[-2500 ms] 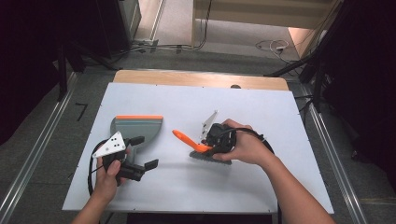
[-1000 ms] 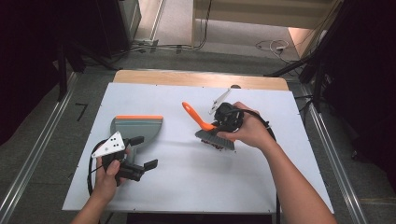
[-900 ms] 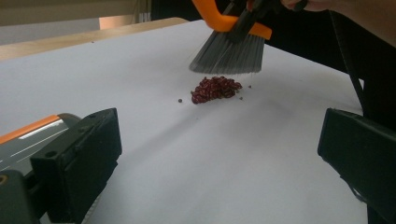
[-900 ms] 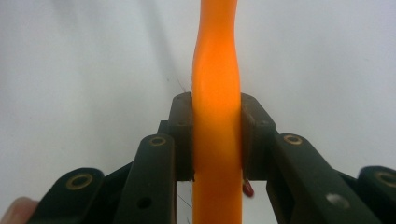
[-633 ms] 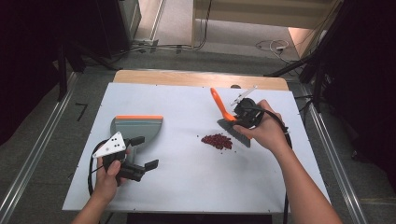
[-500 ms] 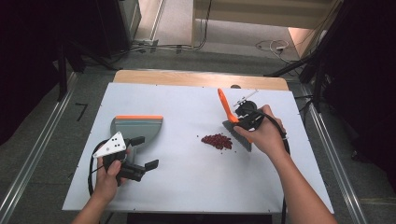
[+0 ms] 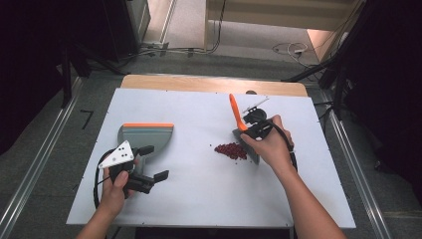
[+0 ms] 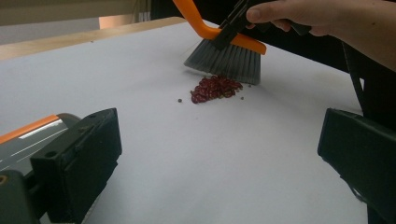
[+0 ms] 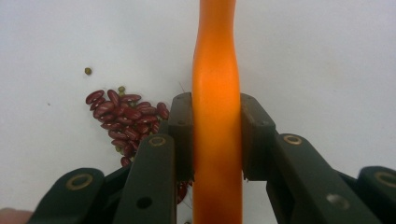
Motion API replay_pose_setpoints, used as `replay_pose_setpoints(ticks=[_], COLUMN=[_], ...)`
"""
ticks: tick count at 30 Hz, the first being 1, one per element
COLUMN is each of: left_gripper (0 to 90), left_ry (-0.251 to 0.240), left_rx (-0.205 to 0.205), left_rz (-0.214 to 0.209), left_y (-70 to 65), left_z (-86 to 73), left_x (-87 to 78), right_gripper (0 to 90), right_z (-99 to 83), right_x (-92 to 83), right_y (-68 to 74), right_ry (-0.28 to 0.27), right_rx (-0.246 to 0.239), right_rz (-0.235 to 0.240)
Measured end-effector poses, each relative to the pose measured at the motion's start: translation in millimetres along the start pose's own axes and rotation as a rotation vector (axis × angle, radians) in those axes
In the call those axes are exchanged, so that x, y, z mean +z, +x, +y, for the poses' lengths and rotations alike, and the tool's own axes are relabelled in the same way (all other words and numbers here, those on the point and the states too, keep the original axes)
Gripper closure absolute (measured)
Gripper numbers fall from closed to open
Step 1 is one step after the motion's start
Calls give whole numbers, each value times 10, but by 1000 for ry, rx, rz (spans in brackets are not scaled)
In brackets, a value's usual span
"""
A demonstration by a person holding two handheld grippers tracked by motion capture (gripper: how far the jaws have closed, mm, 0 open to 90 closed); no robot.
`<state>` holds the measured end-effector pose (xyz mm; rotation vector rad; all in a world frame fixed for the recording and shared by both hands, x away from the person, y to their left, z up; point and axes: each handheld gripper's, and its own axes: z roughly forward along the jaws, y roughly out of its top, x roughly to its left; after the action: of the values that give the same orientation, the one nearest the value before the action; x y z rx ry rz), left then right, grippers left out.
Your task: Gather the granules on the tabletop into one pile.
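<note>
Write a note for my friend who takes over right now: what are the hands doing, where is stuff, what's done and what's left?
Right gripper: shut on the brush handle, bristles on the table just right of the beans.
Left gripper: open, holding nothing, beside the dustpan.
Done: beans lie in one pile, with a stray or two beside it.
Left, probably: sweep the beans into the dustpan; none look to be in it yet.

I am working in what looks like a lab or recording bay, not a home: under my fingers lies a bare white board tabletop (image 7: 199, 199) on a plain wooden base (image 7: 199, 83), metal rails (image 7: 30, 174) run along the grey floor either side, and loose cables (image 7: 286, 48) trail beyond the far edge.
</note>
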<state>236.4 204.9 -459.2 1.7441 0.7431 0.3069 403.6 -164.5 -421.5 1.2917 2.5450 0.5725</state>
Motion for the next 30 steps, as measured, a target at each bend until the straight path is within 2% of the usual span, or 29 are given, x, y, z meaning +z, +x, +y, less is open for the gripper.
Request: replay_pose_setpoints(ticks=[11,15,19,30], left_gripper=[3,3,3,3], left_ry=[2,1,4,-3], left_rx=[2,3,5,4], left_rz=[1,5,6,9], left_y=[-1,7,3,-4], left_z=[-1,-2,-3,-4], left_x=[14,8,10,13], right_gripper=[689,689,689,689], right_z=[-121,-202,-309,-698], right_x=[-173,-238,-298,-442], right_y=[-188,-258,-317,-497], right_ry=[-40,-66,-96,-209], right_rx=[53,71,76,106], right_rz=[16,52,86,140])
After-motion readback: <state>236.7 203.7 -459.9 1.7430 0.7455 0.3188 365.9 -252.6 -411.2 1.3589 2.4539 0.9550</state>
